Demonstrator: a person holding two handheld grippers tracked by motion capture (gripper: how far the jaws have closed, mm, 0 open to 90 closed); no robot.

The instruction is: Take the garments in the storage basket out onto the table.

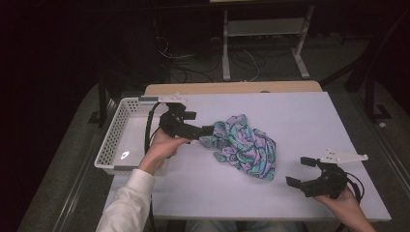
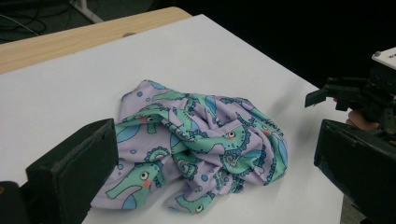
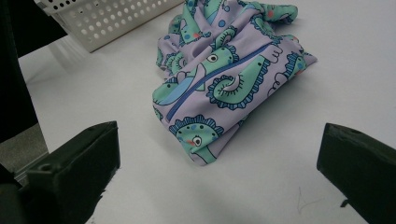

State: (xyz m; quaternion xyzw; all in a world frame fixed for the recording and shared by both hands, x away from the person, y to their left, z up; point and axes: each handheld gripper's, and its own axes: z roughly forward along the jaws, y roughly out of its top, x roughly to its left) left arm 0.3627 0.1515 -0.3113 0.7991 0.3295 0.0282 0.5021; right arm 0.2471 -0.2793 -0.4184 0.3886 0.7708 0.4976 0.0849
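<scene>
Lilac seahorse cloth (image 1: pixel 244 147) crumpled ahead of left gripper (image 1: pixel 209 130), right gripper (image 1: pixel 300 173); jaws wide, empty.

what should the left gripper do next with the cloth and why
Probably ease the left gripper forward and close on the near edge of the cloth. Its jaws stand open right at that edge with no fabric pinched yet, and the basket sits just beside it. The right gripper is open, well clear.
</scene>
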